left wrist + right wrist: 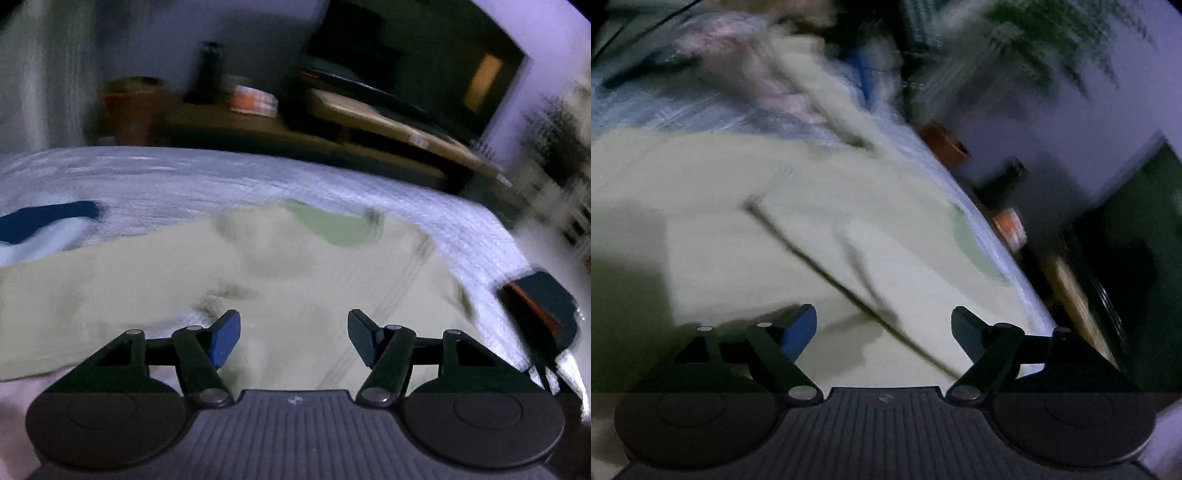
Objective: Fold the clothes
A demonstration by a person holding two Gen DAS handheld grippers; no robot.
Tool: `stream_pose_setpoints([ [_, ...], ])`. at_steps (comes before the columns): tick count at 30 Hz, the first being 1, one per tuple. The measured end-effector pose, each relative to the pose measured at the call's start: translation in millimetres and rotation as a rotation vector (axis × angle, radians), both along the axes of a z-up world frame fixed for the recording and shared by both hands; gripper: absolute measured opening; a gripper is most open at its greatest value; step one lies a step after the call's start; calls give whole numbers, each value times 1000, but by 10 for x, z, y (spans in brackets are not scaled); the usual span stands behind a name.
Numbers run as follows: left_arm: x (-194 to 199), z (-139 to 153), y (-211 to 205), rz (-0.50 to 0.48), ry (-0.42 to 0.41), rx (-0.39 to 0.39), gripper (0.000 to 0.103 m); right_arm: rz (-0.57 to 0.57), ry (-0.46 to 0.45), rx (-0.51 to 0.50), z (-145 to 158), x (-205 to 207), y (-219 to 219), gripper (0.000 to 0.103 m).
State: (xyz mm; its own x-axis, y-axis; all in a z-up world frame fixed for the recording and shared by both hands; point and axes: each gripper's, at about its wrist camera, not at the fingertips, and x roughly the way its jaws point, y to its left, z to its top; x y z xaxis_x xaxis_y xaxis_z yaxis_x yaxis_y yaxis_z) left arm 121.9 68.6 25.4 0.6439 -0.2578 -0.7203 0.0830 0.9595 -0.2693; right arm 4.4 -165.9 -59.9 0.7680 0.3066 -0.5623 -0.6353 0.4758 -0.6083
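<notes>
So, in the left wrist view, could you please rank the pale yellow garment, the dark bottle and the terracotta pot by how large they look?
1. Pale yellow garment, by far the largest, though nearest the camera.
2 and 3. Terracotta pot and dark bottle: too alike and blurred to rank.

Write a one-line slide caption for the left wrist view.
Open left tool above a pale yellow-green cloth garment spread on a white textured bedspread, motion-blurred.
</notes>
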Motion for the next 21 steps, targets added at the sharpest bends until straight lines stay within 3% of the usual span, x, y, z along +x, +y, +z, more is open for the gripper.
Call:
stream_pose_setpoints([
  [3, 23, 6, 119, 66, 6, -28, 60, 45, -74, -46, -80, -14, 258, 86],
  [11, 2, 19, 105, 51, -2, -27, 61, 157, -241, -136, -155, 54, 759, 90],
  [15, -14, 26, 160, 70, -1, -38, 61, 181, -251, -119, -181, 85, 753, 89],
  [17, -13, 27, 174, 79, -2, -40, 61, 184, -160, -99, -156, 155, 752, 87],
  [18, -12, 27, 181, 84, -2, -41, 61, 185, -113, -88, -143, 191, 752, 66],
  [19, -12, 28, 187, 89, -2, -42, 61, 186, -67, -78, -130, 227, 751, 35],
  [21, -10, 29, 201, 99, -3, -45, 62, 166, 56, -44, -90, 315, 772, 6],
])
